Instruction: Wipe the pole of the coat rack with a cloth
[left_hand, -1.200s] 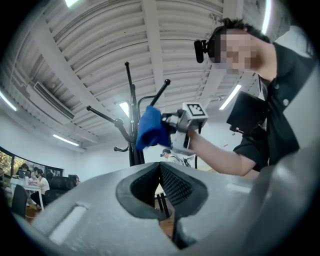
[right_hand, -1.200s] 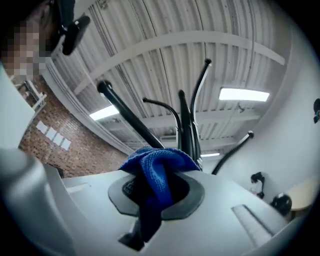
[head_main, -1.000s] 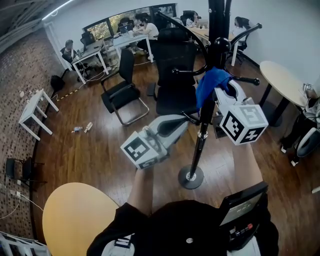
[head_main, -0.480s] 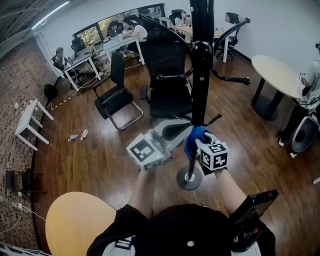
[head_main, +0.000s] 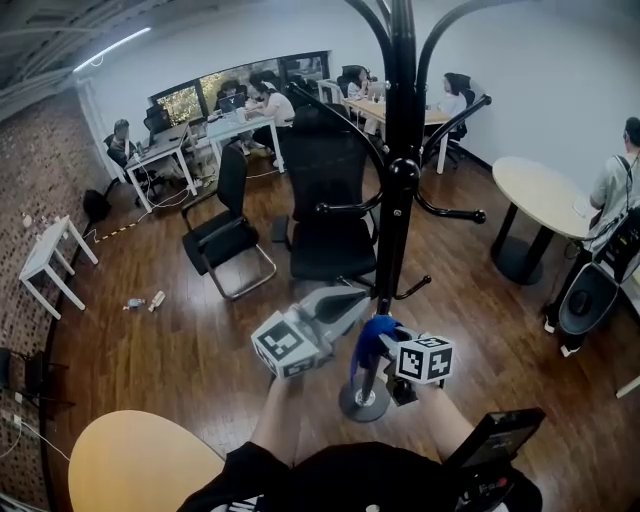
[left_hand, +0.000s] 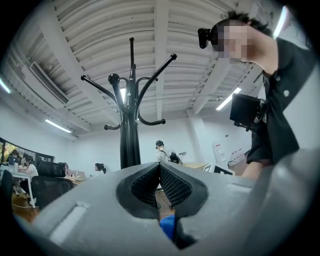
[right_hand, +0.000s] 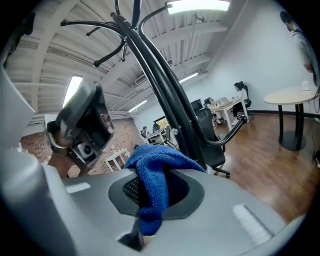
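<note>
The right gripper (head_main: 386, 343) has its jaws pinched on a blue cloth (head_main: 370, 334). In the right gripper view the cloth fills the gap between the jaws, bunching over the top and hanging down in front. The cloth sits against the low part of the pole (head_main: 386, 268) of the black coat rack (head_main: 400, 175), a little above the round base (head_main: 350, 405) on the wooden floor (head_main: 200, 330). The left gripper (head_main: 352, 300) has its jaws pressed together with nothing between them. Its tip lies just beside the pole on the left, slightly higher than the cloth; whether it touches the pole cannot be told. A black office chair (head_main: 325, 200) stands behind the rack.
</note>
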